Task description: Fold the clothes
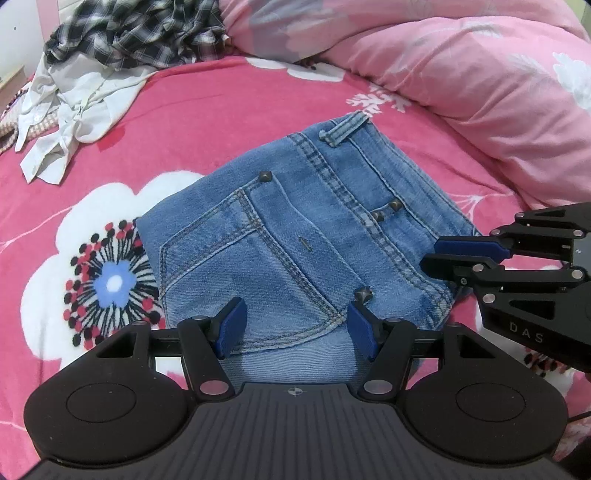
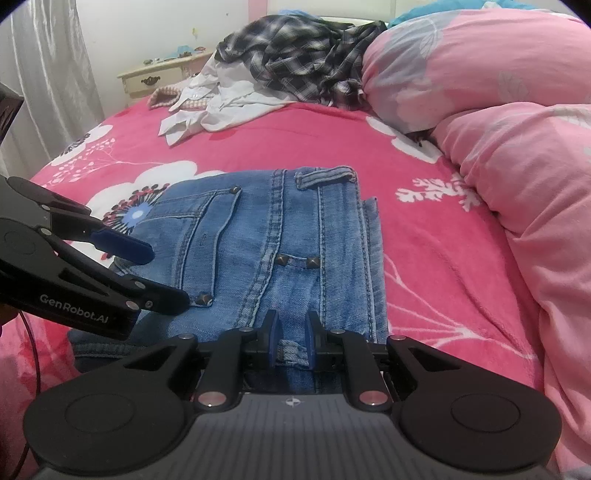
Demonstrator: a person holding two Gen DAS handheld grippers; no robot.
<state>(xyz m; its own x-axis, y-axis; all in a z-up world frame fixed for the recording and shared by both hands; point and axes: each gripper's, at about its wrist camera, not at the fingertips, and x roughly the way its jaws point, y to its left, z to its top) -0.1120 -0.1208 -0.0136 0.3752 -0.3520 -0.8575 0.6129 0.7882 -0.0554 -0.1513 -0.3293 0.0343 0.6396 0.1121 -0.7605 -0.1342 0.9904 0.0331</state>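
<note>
Jeans [image 1: 295, 236] lie folded into a compact block at the middle of the bed [image 1: 207, 122], back pocket and studs facing up. Left gripper [image 1: 295, 326]: jaws released, spread over the near pocket edge, nothing pinched. Right gripper [image 2: 291, 341]: jaws narrowed on a belt loop and waistband fold at the near hem; looks clenched on the denim, though the pad contact is partly hidden, so not certain.

Step in hand, by my read: final tidy or last fold of the jeans. To do it well, keep the right pinch on all layers, bring the left jaws down on the near corner at 7 o'clock, then lift both evenly so the stack doesn't slide apart. Keep the edges aligned; thick seams resist creasing.

Around: white shirt [image 1: 70, 110] and plaid shirt [image 1: 136, 33] heaped at 11 o'clock, well apart from the jeans. Pink duvet [image 1: 461, 74] bulges from 1 to 3 o'clock, near the far corner; it could crowd a fold that way. Nightstand [image 2: 159, 79] sits beyond the bed.
</note>
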